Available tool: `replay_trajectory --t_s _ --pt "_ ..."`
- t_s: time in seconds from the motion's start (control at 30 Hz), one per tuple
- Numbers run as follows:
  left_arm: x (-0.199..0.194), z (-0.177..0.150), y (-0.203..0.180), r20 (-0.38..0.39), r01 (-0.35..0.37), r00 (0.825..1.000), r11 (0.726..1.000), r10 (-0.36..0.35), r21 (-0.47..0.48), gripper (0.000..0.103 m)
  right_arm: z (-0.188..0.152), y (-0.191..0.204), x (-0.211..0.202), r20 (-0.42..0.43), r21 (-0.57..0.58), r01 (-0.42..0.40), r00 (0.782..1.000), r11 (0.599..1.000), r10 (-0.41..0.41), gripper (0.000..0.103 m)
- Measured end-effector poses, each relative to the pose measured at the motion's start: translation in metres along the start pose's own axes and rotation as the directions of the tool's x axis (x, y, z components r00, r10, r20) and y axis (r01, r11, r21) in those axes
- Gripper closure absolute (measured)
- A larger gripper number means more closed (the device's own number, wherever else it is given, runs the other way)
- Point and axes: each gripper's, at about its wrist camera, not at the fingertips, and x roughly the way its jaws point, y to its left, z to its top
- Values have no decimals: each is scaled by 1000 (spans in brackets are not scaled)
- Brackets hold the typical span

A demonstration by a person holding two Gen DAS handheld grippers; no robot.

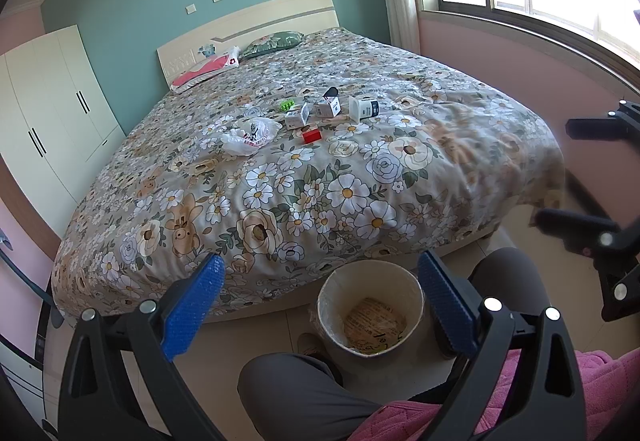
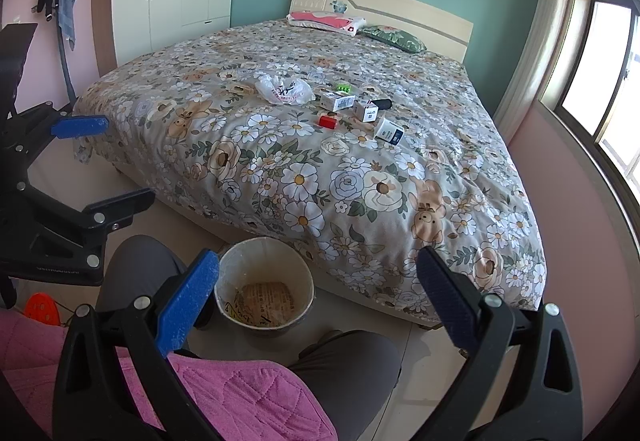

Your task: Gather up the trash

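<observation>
Left tongs [image 1: 320, 297] and right tongs [image 2: 318, 293] both apart, holding nothing, held low over the person's knees with the bin [image 1: 370, 311] on the floor between them at the foot of the bed [image 1: 360, 177]. Trash lies mid-bed, well apart from both tongs: crumpled plastic bag [image 1: 250, 135], small white boxes [image 1: 327, 108], red box [image 1: 312, 136], green item [image 1: 288, 104], tipped white cup [image 1: 363, 108]
</observation>
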Motion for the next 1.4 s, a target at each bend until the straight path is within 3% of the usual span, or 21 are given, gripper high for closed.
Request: replay_trajectory --t_s 1.4 --pt "7 1 3 -11 3 1000 1000 -3 -8 5 -1 0 1 -2 -5 1 1000 1000 -1 7"
